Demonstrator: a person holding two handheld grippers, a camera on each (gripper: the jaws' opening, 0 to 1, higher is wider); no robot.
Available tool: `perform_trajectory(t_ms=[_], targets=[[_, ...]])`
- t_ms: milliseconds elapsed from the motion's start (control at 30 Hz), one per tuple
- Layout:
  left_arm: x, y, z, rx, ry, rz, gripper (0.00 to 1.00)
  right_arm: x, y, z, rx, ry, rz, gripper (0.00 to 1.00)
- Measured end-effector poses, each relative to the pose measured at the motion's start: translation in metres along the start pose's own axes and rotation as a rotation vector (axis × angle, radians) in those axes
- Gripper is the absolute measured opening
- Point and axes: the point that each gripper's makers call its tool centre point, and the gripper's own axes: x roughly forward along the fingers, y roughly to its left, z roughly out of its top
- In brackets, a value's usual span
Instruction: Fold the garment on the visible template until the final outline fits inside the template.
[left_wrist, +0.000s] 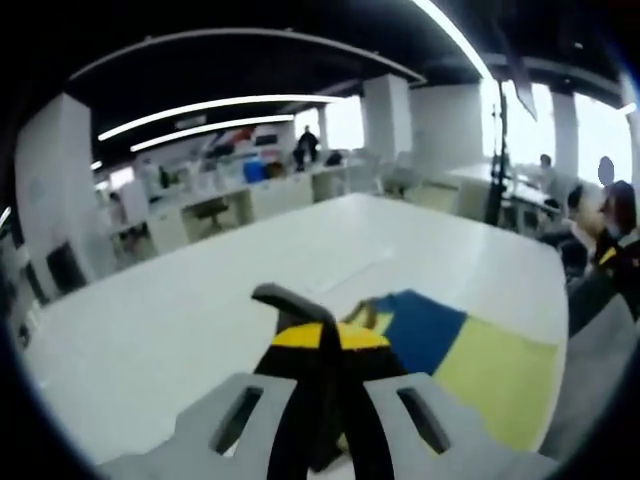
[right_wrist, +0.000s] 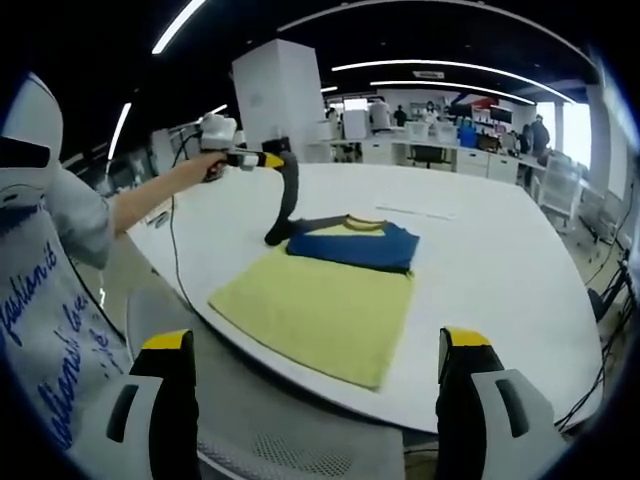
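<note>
White round table (right_wrist: 500, 260) at frame centre carries yellow-and-blue knit garment (right_wrist: 320, 300). Left gripper (right_wrist: 268, 160), jaws closed, lifts its dark sleeve (right_wrist: 285, 205); right gripper (right_wrist: 315, 395) gapes empty. Lay sleeve inward flat.

The garment (right_wrist: 330, 285) lies on the table (right_wrist: 500, 270), near its edge.

One garment (right_wrist: 335, 290), two grippers (right_wrist: 262, 159) (right_wrist: 315, 400)

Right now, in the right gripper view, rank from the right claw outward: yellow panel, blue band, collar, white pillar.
1. Yellow panel, nearest, straight ahead.
2. Blue band, just behind it.
3. Collar, beyond the band.
4. White pillar, far back left.
</note>
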Motion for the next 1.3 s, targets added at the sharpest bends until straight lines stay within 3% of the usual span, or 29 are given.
perform_trajectory(t_ms=[600, 1300], targets=[[0.03, -0.031, 0.024, 0.028, -0.02, -0.053, 0.0, -0.009, -0.011, -0.004, 0.011, -0.012, -0.014, 1.0], [0.053, -0.067, 0.04, 0.044, -0.033, -0.112, 0.0, -0.018, -0.015, -0.008, 0.021, -0.016, -0.016, 1.0]])
